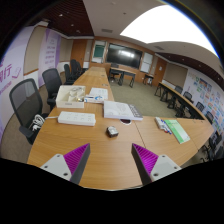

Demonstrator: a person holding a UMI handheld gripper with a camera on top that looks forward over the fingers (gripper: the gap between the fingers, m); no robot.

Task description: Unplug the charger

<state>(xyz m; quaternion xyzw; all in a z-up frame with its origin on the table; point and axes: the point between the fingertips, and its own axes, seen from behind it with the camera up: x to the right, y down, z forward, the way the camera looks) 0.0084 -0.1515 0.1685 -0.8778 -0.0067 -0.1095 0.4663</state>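
Observation:
My gripper (111,163) hovers above the near part of a long wooden table (100,150). Its two fingers are wide apart and nothing is between them; the magenta pads (76,156) face inward. A small dark and white object (112,131), possibly the charger, lies on the table ahead of the fingers, well beyond their tips. A white power strip (77,118) lies to the left beyond it. Whether a cable joins them cannot be told.
A white box (122,110) and papers (97,95) lie further along the table. A green-covered booklet (177,130) lies on the right. Office chairs (27,100) line the left side. More tables stretch toward a far wall with a screen (125,57).

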